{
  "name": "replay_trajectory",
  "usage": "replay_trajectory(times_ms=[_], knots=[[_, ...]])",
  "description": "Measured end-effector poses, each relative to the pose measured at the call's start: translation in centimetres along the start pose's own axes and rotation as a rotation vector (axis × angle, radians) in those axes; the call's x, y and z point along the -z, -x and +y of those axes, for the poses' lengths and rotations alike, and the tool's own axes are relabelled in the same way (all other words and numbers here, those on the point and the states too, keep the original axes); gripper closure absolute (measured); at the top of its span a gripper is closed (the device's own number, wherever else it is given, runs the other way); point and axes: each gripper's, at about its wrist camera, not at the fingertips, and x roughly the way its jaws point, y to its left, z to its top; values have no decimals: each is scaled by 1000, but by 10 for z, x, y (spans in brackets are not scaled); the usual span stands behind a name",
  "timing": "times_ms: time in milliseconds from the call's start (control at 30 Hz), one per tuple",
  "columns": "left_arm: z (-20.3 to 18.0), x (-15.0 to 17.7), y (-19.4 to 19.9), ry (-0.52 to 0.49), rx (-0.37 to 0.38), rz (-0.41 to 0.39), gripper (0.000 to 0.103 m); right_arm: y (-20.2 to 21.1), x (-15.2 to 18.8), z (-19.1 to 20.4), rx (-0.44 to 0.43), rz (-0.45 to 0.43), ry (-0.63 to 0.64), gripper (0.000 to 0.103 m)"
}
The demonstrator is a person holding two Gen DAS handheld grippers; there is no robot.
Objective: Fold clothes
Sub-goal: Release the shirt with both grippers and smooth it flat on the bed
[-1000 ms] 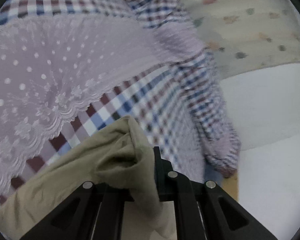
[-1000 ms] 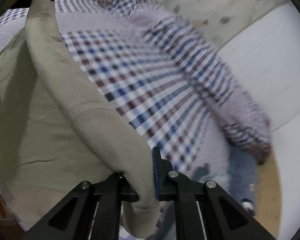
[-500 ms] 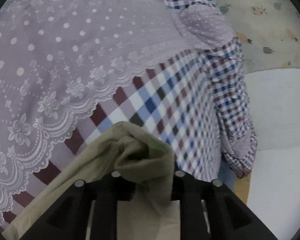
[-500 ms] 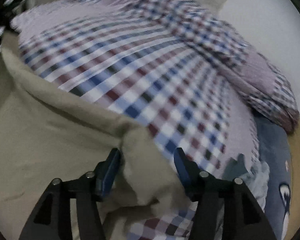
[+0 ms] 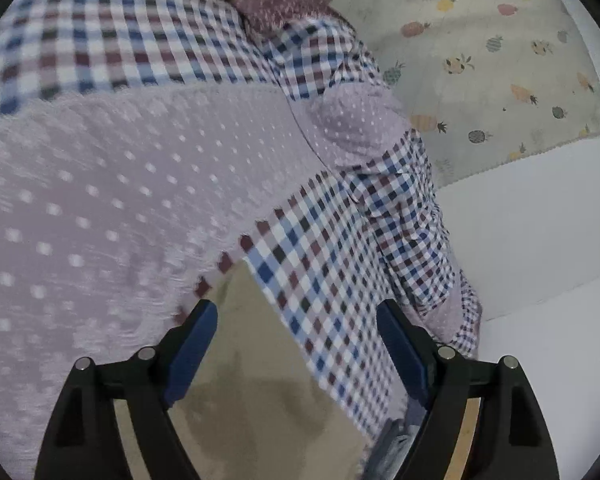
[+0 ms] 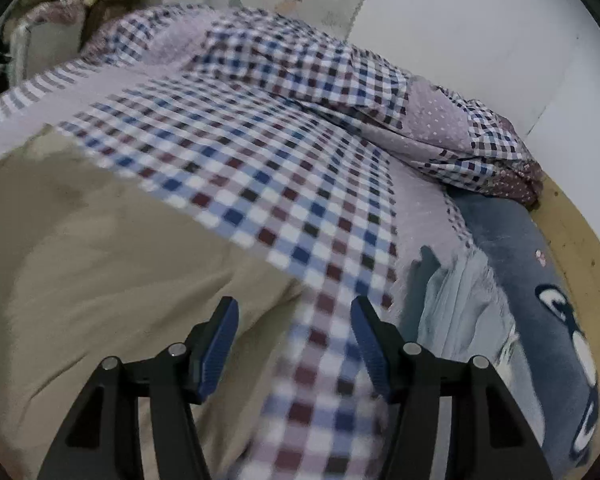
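In your left wrist view, your left tool (image 5: 296,322) is released, its jaws opening with nothing pressed between them. The flat khaki cotton garment (image 5: 260,392) lies below it on the red, blue and white checked bedspread (image 5: 324,256), just beside the lilac dotted lace panel (image 5: 140,184).

In your right wrist view, your right tool (image 6: 294,320) stands released above the khaki garment's (image 6: 112,264) edge, where it meets the checked bedspread (image 6: 260,184). A navy cartoon-printed cloth (image 6: 540,280) lies beyond the bedspread.
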Motion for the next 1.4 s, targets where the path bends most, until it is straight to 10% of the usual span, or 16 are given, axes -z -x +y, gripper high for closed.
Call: replay_trajectory(times_ms=[333,567,967,1400], knots=[[56,77,78,-151,8,-60,18,110,80,37,-145,-182,-311,39],[121,144,94,-99,16,-111,18,144,122,63,-146,-328,-480,20],[185,175,94,93,84,-132,18,120,122,120,-105,-301,-340,15],[172,179,90,14,120,-129,14,116,127,151,-57,-324,-227,14]])
